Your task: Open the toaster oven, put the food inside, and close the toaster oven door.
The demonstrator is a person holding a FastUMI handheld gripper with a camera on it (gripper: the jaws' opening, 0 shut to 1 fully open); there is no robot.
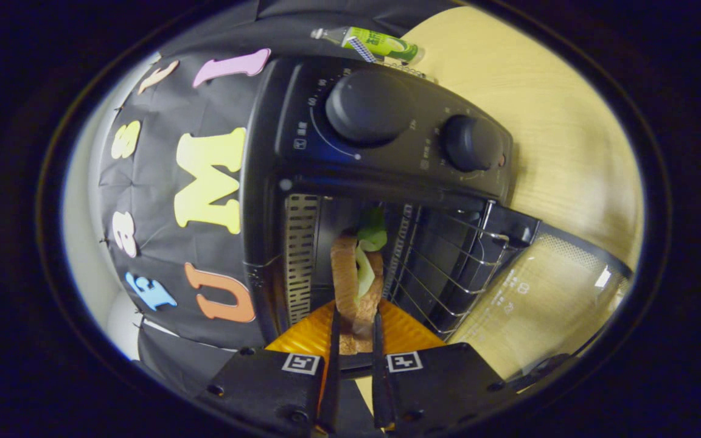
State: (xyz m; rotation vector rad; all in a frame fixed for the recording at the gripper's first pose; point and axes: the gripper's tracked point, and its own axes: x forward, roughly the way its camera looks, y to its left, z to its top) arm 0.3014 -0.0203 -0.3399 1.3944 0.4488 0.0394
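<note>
**Sandwich going in, door left to shut**

The toaster oven (381, 182) has its door (545, 292) swung wide open, so the first step is done. The view is rolled over on its side, so the oven looks tipped and the door hangs out over the desk (569, 121).

The gripper (355, 340) holds the sandwich (356, 286). Its jaws are close together and pinch the bread from both sides. The sandwich sticks out ahead of them, and its far end is at the mouth of the oven, next to the wire rack (448, 274). It looks like it is partly inside, but the bent view makes that hard to be sure of. It is not set down on the rack yet.

So what is left: lay the sandwich on the rack, let go, pull back, and shut the door.

Counting things:
- one toaster oven, with one glass door
- two round knobs, a big one (369, 106) and a smaller one (472, 143)
- one wire rack
- one sandwich, made of two slices of bread with green leaf between them
- one green bottle (381, 44) lying on the desk behind the oven
</note>
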